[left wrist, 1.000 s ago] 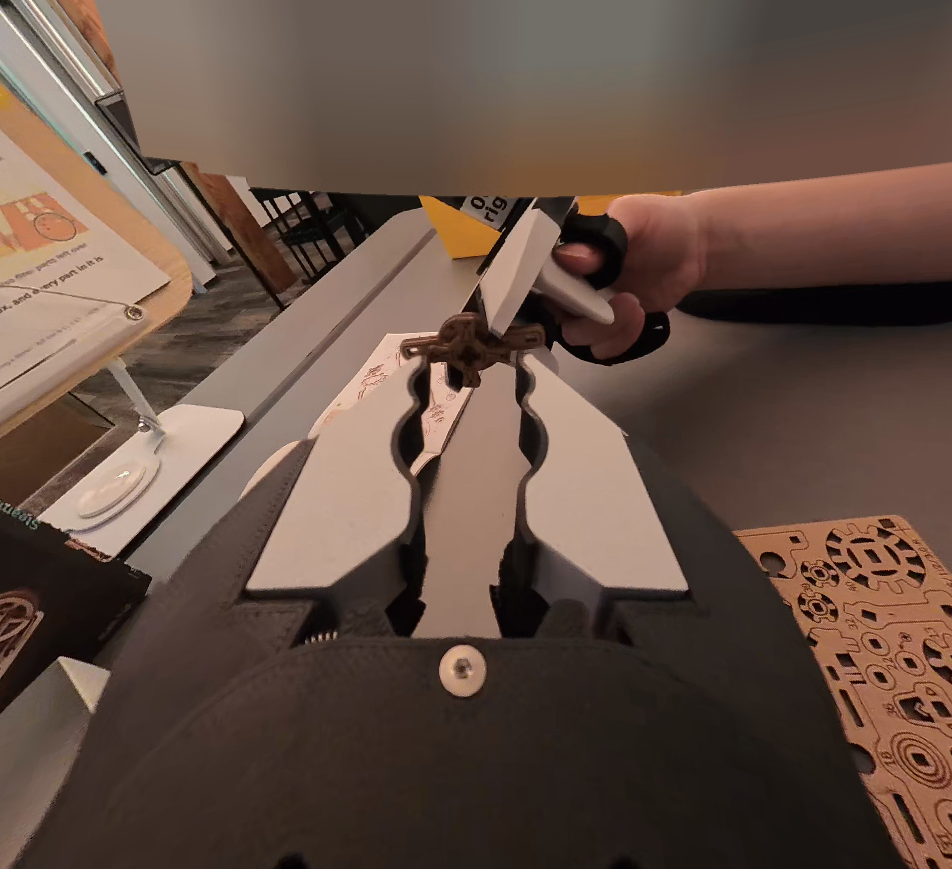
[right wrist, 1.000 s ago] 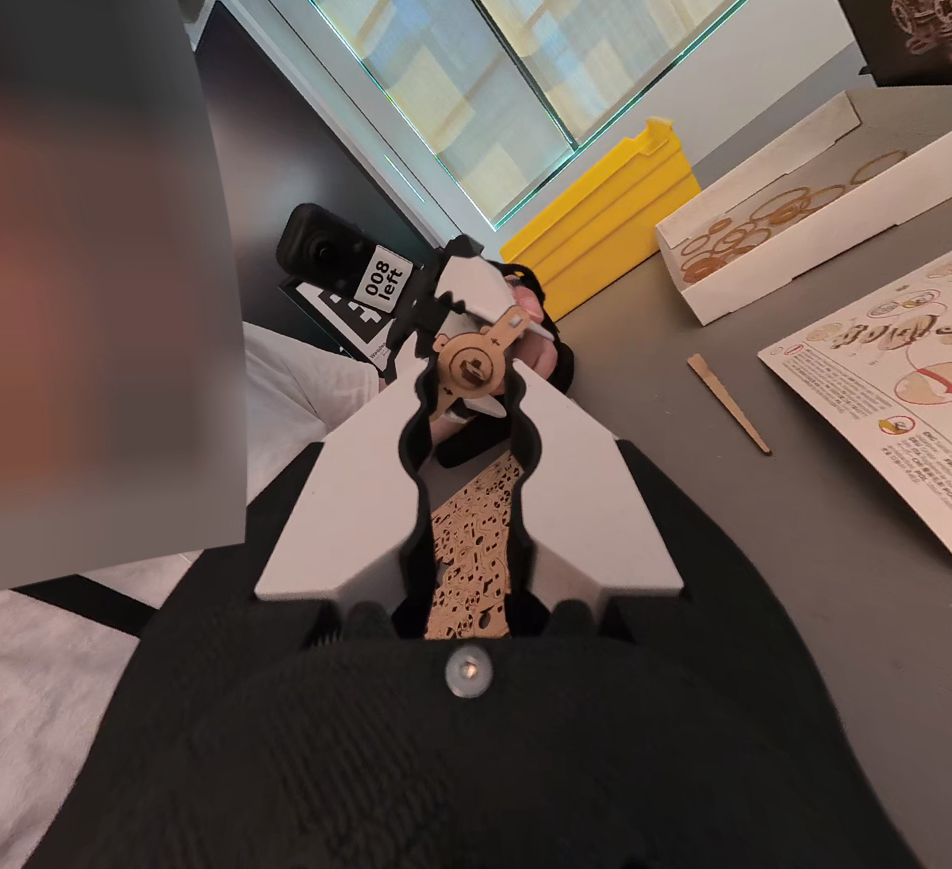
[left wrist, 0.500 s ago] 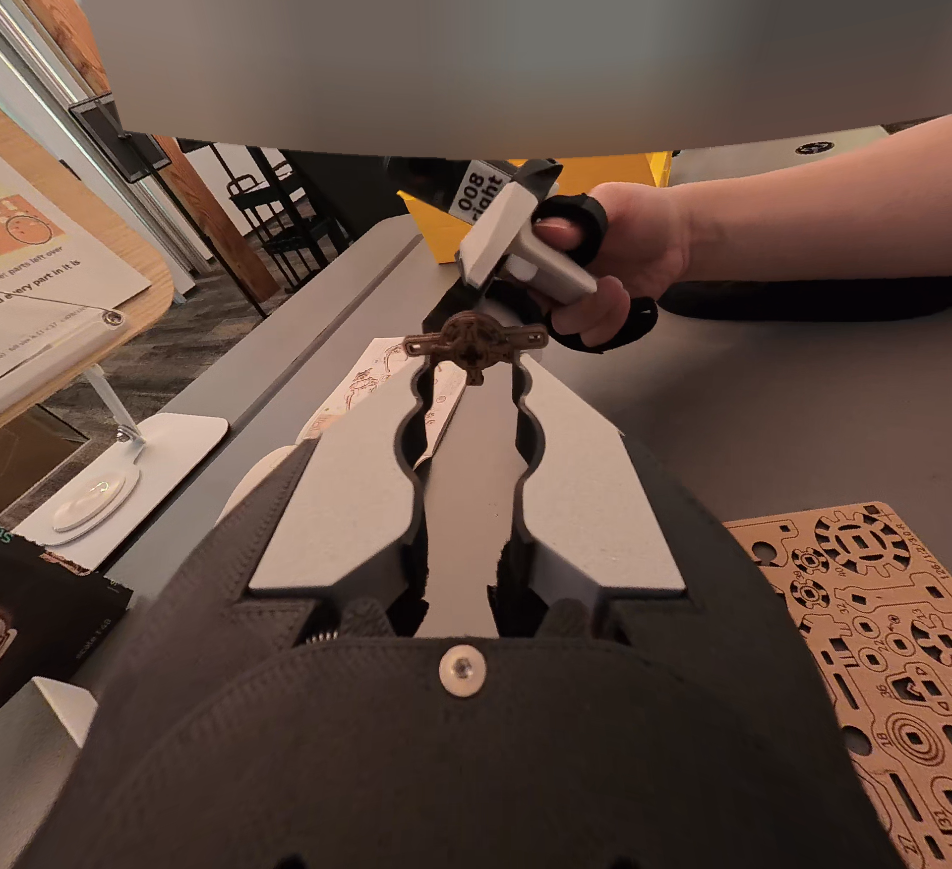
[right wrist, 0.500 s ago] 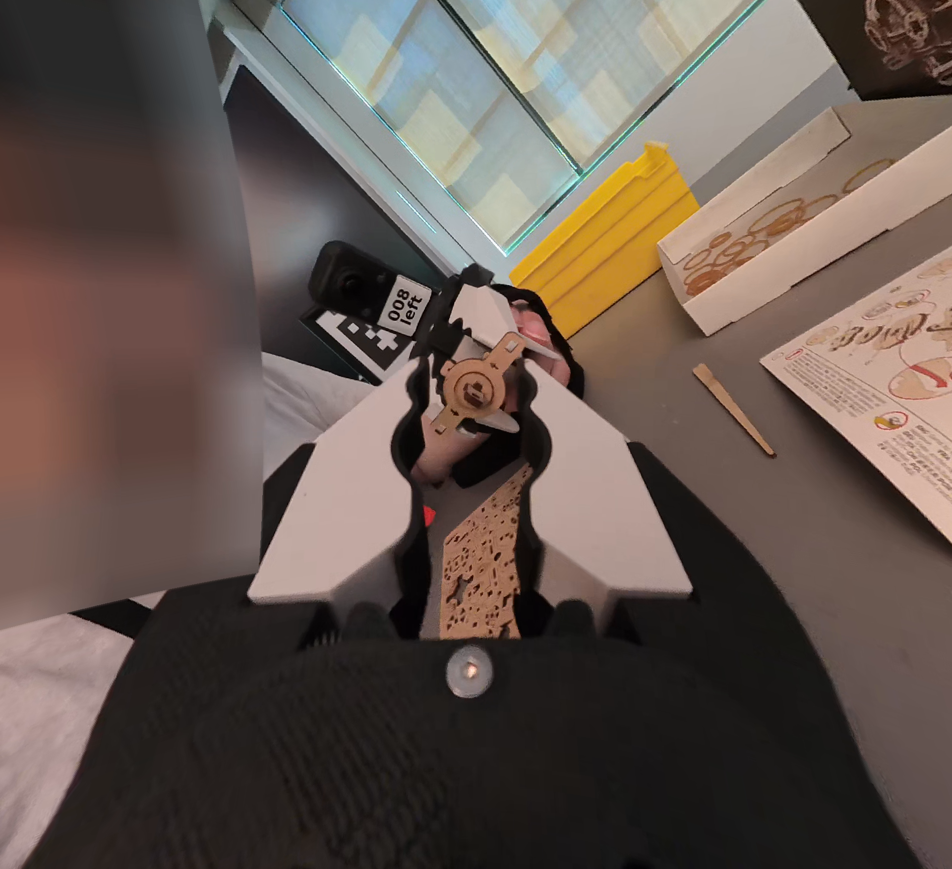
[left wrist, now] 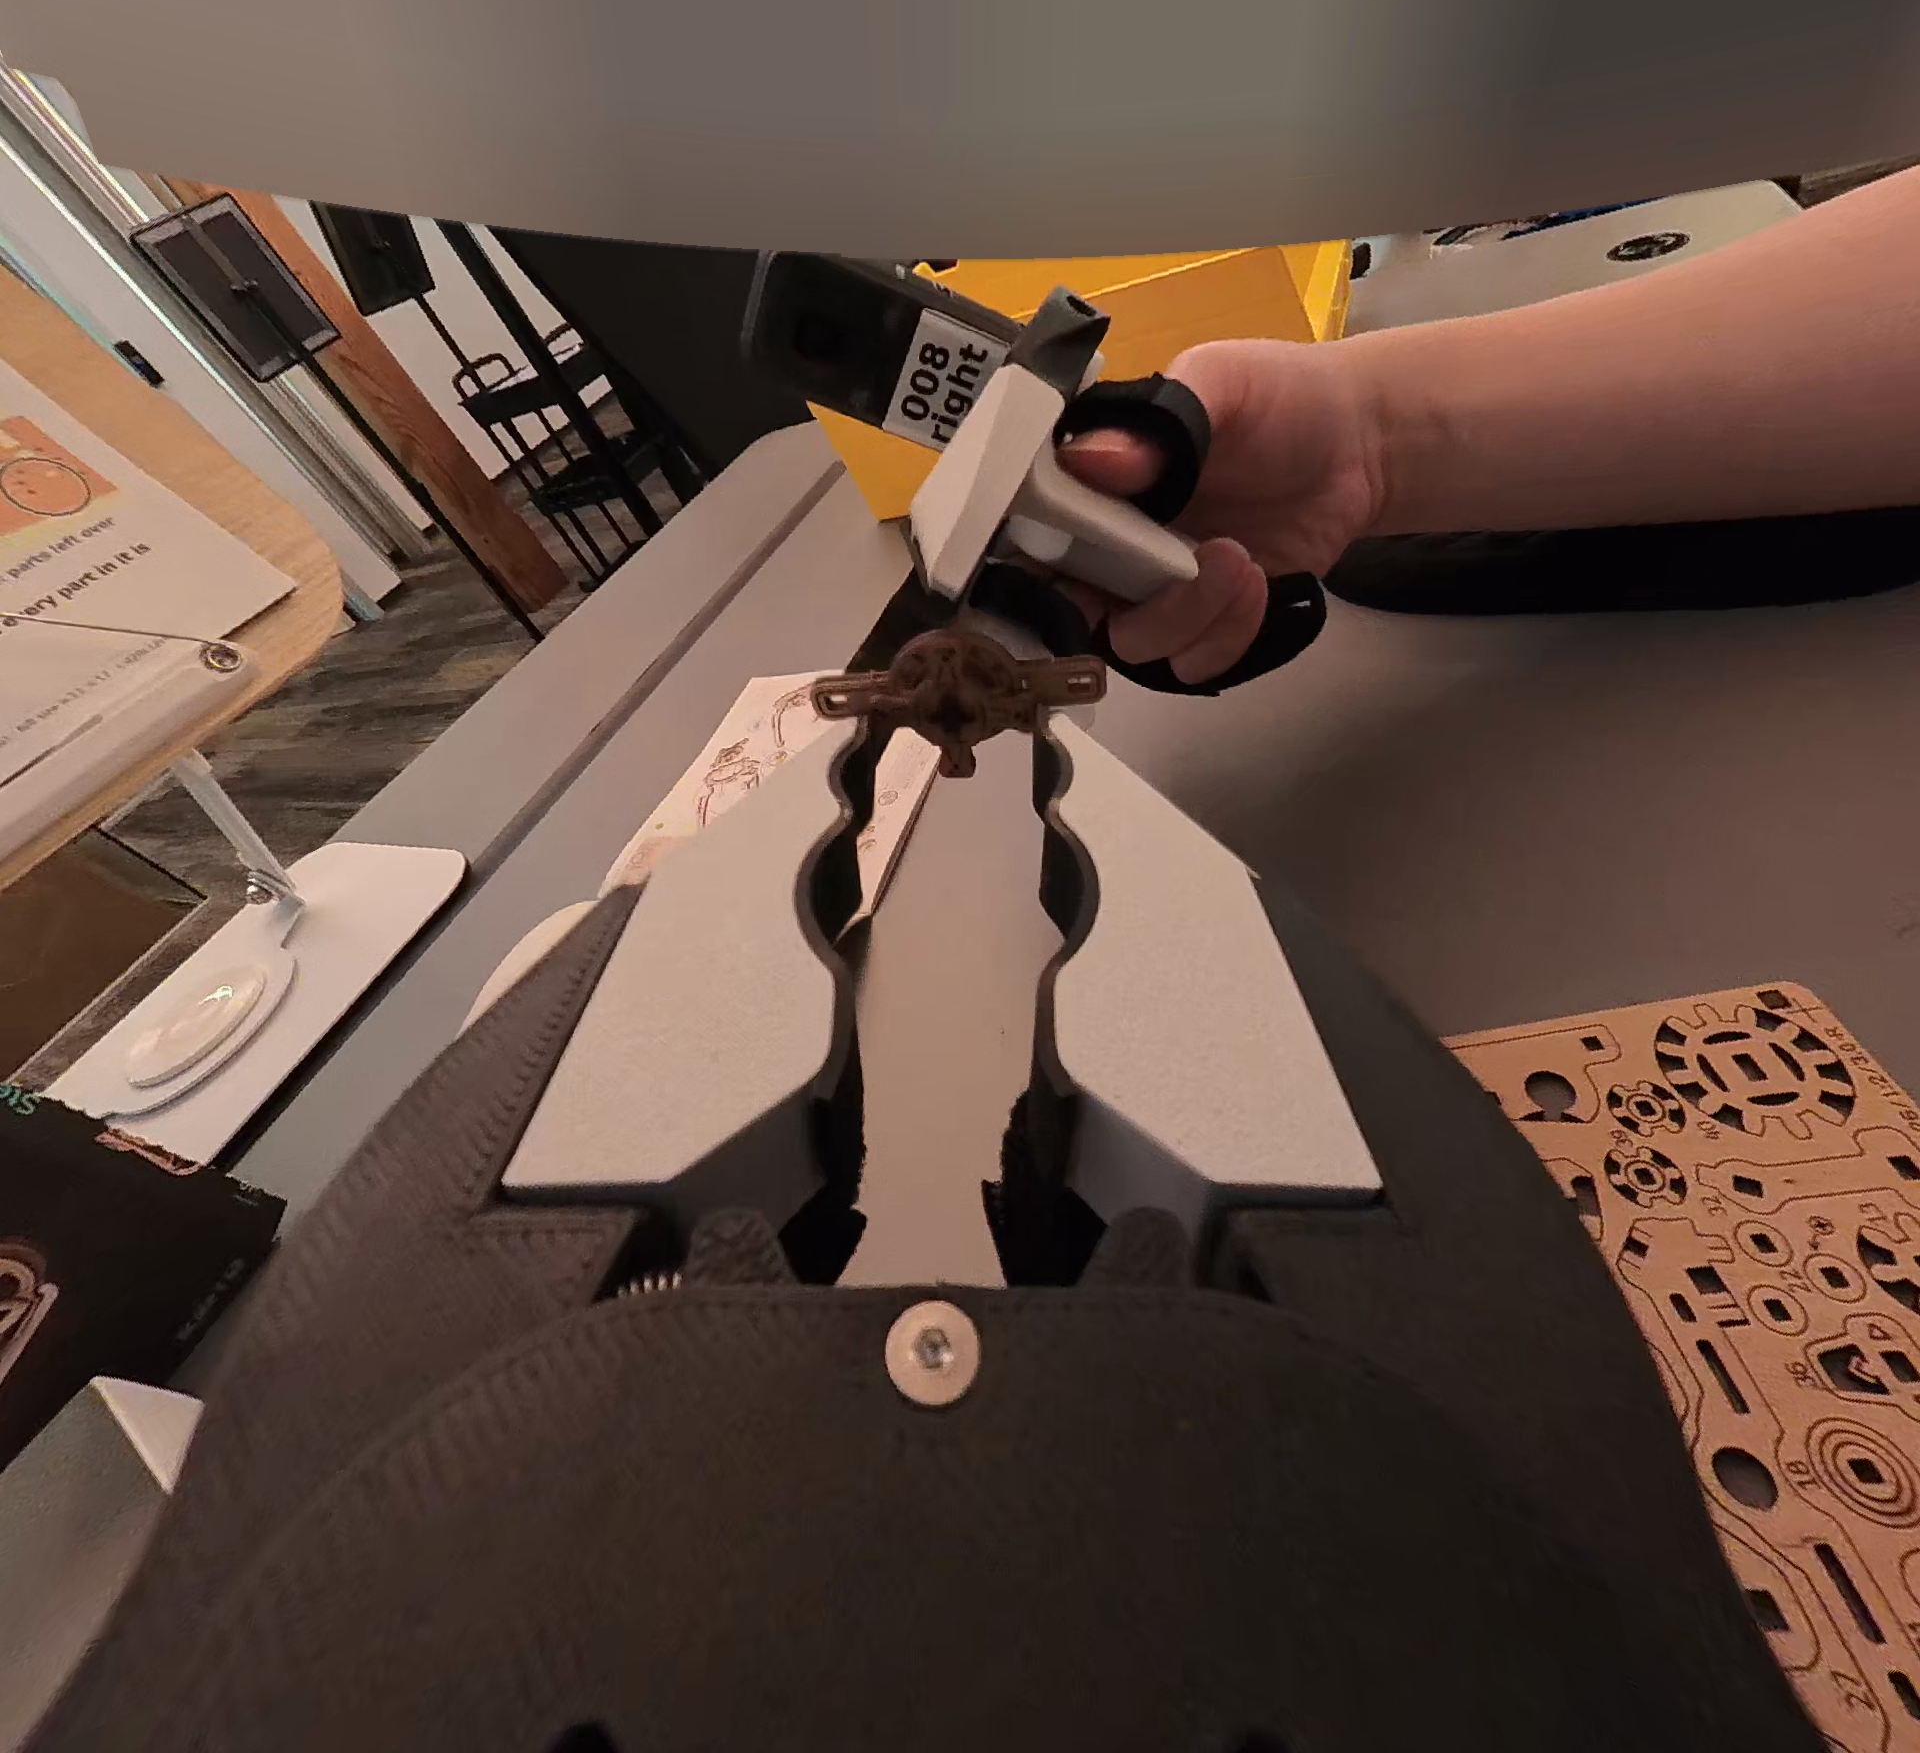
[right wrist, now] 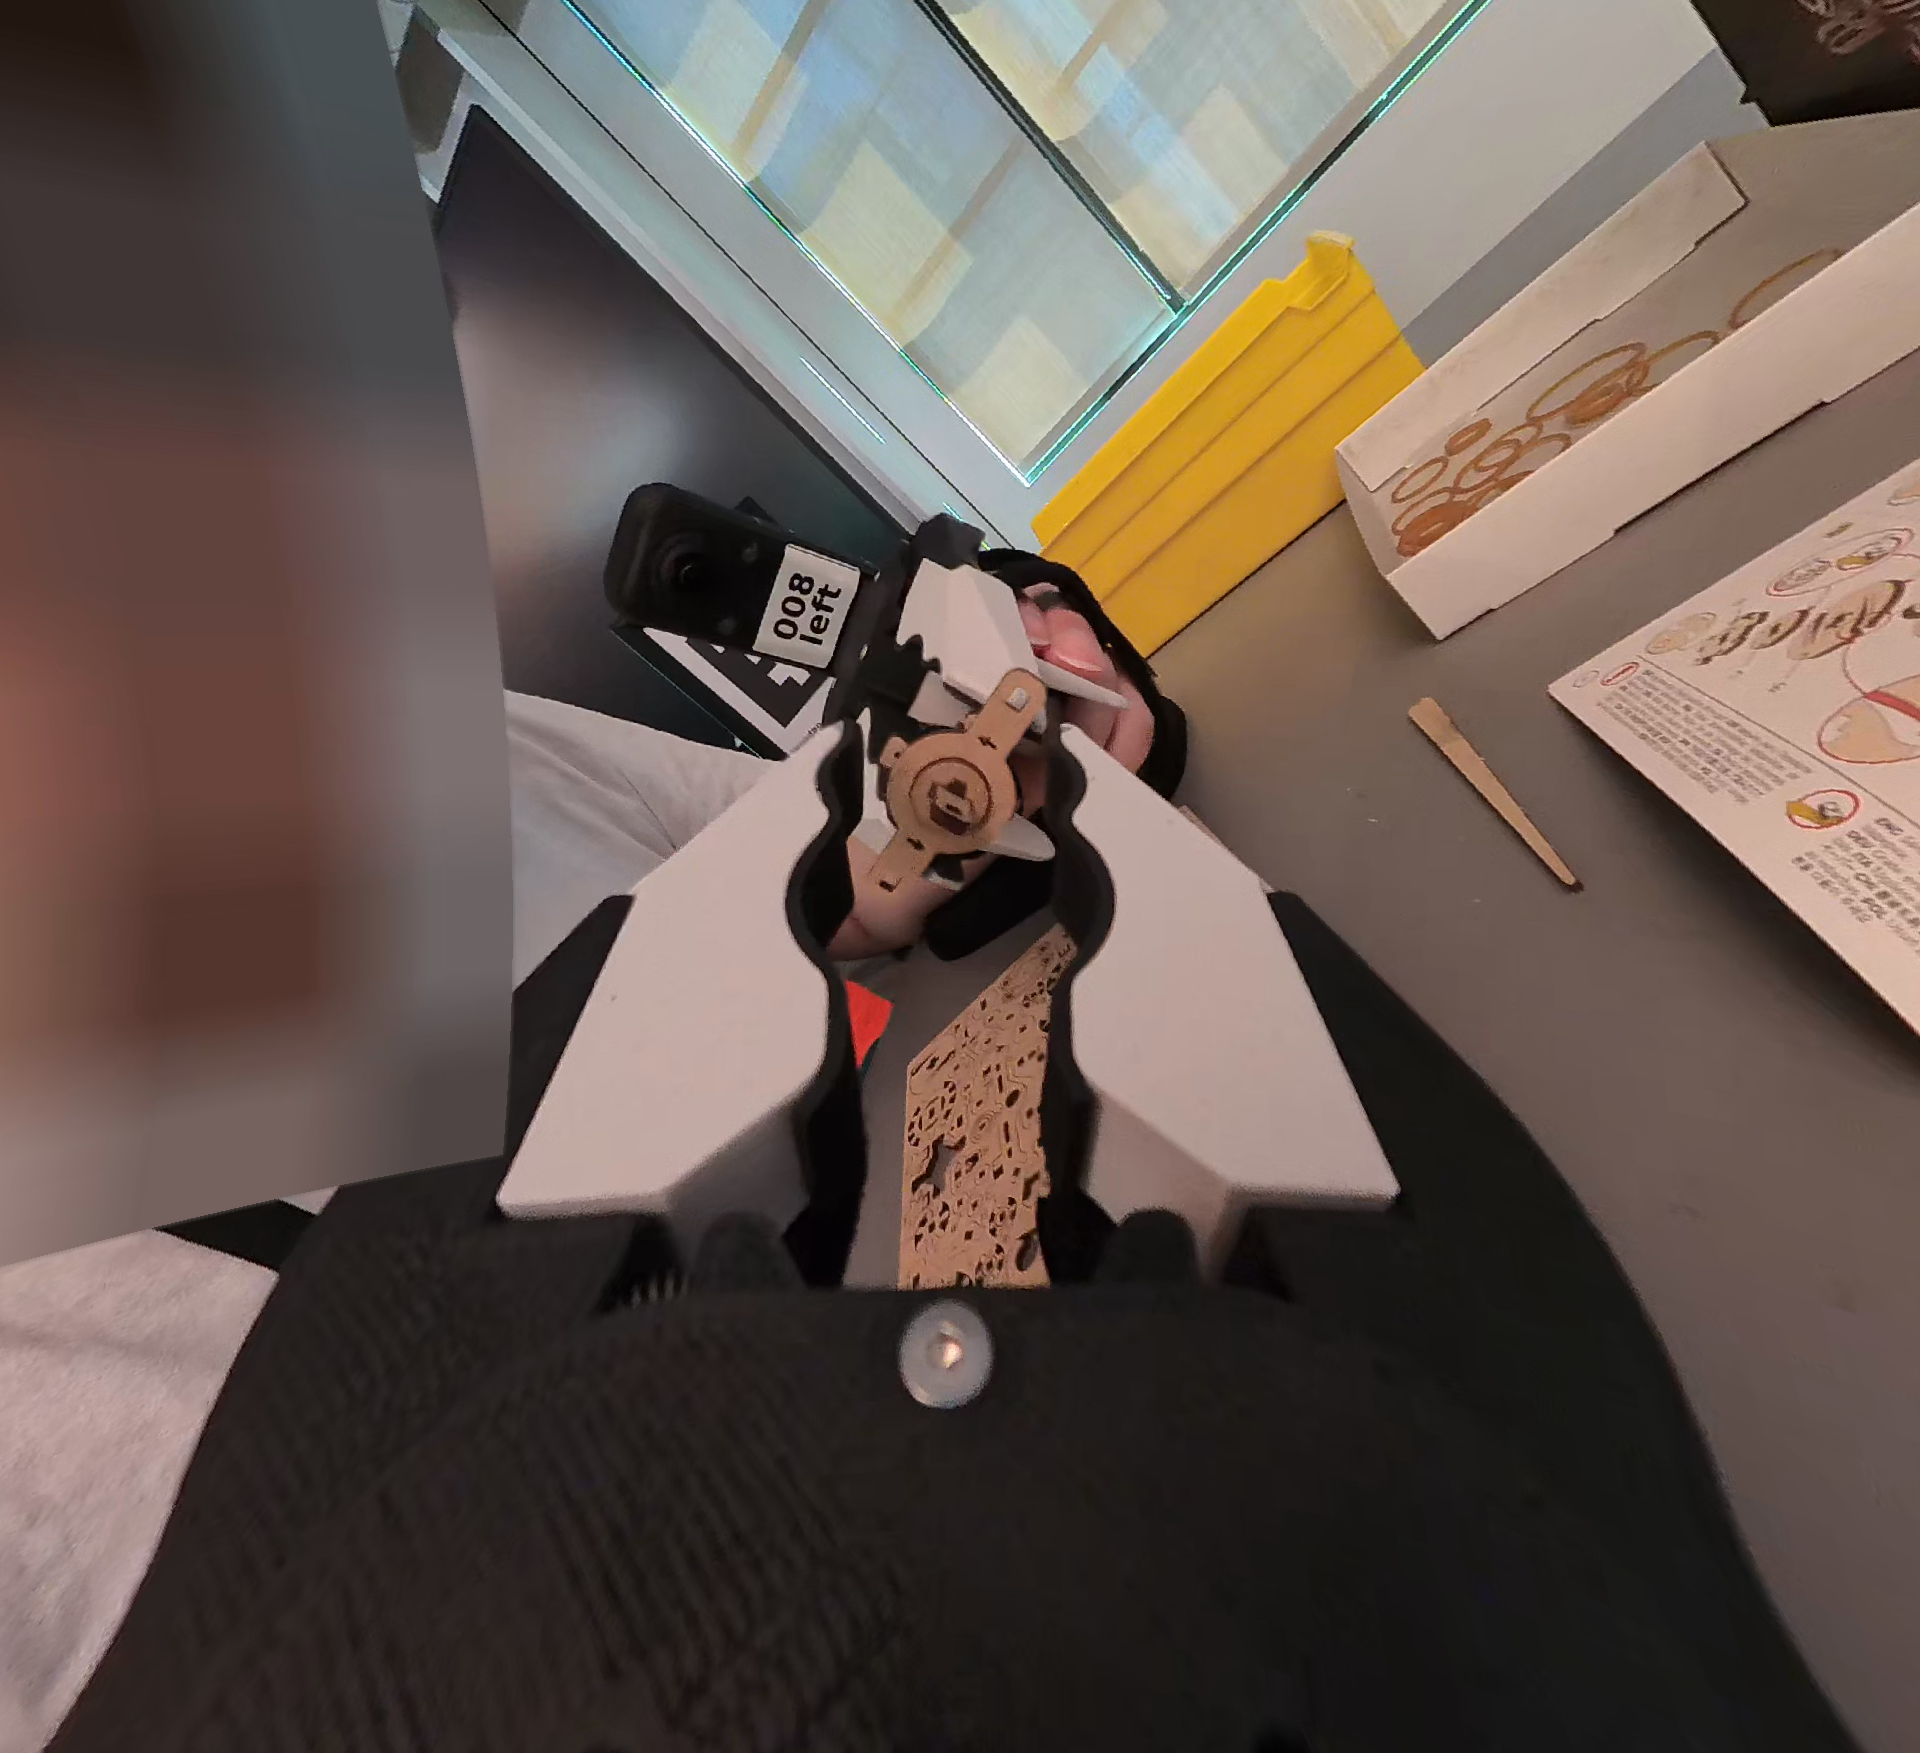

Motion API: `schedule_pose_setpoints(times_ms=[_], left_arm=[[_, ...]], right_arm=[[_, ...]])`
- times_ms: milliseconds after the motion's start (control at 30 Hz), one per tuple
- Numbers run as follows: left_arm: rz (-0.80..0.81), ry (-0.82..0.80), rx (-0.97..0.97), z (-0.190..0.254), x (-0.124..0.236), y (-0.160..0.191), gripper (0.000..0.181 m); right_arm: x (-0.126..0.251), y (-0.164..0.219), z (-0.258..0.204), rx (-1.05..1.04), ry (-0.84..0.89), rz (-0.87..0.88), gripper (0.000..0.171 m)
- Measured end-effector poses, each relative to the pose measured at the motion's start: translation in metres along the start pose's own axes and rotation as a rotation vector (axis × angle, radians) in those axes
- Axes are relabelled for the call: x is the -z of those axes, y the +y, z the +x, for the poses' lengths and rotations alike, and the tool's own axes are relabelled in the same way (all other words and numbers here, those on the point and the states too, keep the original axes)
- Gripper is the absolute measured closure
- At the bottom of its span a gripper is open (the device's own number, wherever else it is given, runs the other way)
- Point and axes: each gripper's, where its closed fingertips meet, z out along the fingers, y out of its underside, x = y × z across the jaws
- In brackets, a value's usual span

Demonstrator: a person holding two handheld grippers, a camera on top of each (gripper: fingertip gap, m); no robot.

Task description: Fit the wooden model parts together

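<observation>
A small wooden part (left wrist: 956,690), a round hub with two arms, is held in the air between both grippers. My left gripper (left wrist: 943,737) has its jaws narrowed on it at the tips, with the arms lying across them. The right gripper's white finger (left wrist: 987,477), held by a hand, comes down onto the part from behind. In the right wrist view the hub (right wrist: 951,789) sits between the tips of my right gripper (right wrist: 956,758), jaws narrowed around it. The left gripper's white finger (right wrist: 961,633) shows just behind it.
A laser-cut wooden sheet (left wrist: 1766,1288) lies on the grey table (left wrist: 1507,820), also under the right gripper (right wrist: 977,1132). There is an instruction sheet (right wrist: 1766,716), a wooden stick (right wrist: 1496,794), a white box of rings (right wrist: 1621,415) and a yellow bin (right wrist: 1226,425). A sign stand (left wrist: 104,560) is at the left.
The right gripper's body has swung up and back in the left wrist view, so its camera now shows. The part has stayed at both sets of tips and turned slightly.
</observation>
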Motion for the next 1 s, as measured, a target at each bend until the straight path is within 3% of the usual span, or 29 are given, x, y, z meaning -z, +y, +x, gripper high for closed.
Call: schedule_pose_setpoints(times_ms=[33, 700, 1000], left_arm=[[-0.002, -0.002, 0.002, 0.000, 0.000, 0.000, 0.153], [0.074, 0.083, 0.286, -0.004, 0.002, -0.011, 0.153], [0.098, 0.100, 0.298, -0.003, 0.003, -0.014, 0.153]], right_arm=[[0.000, 0.000, 0.001, 0.005, 0.005, -0.003, 0.139], [-0.001, 0.000, -0.004, 0.214, 0.039, -0.027, 0.140], [-0.001, 0.000, -0.007, 0.249, 0.035, -0.030, 0.139]])
